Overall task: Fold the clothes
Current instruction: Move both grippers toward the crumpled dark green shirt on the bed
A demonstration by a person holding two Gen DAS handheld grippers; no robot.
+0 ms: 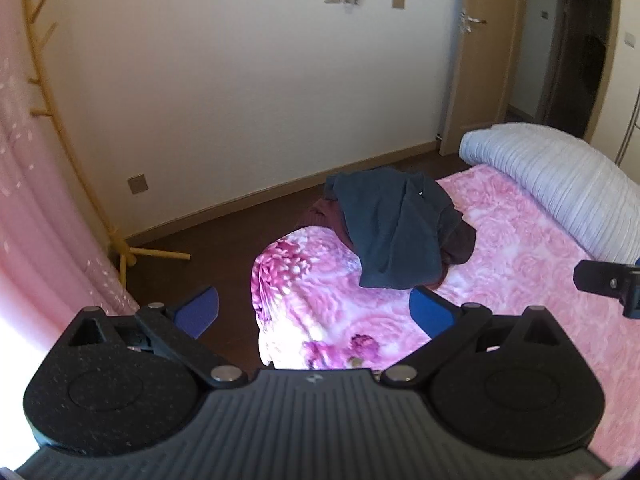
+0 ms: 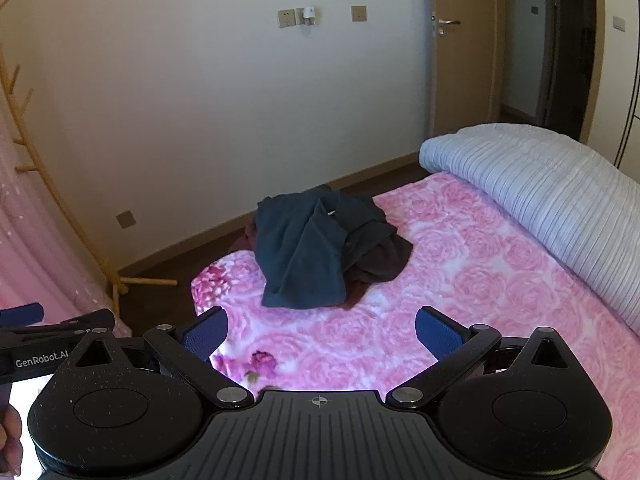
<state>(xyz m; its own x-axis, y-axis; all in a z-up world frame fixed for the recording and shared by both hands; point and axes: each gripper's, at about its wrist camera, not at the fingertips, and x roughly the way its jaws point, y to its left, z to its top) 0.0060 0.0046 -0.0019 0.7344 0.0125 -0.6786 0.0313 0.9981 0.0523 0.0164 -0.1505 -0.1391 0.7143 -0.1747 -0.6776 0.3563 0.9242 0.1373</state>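
Ahead of my left claw [image 1: 314,312], past its blue fingertips [image 1: 430,312], a heap of clothes lay near the corner of the bed [image 1: 520,248]. I held that claw spread wide with nothing between its pads. My right claw [image 2: 322,334] was spread just as wide and empty (its pads hovered over the rose-patterned pink bedspread [image 2: 480,280], touching nothing). The dark teal garment [image 2: 300,248] sat crumpled on top of the heap, straight ahead of my right claw, and a maroon garment [image 2: 384,260] poked out from beneath it to the right. Farther right of both claws, a rolled pale striped quilt [image 2: 540,196] rested along the bed. Left of my left claw stood a wooden coat rack [image 1: 52,104] beside a pink curtain [image 1: 28,200].
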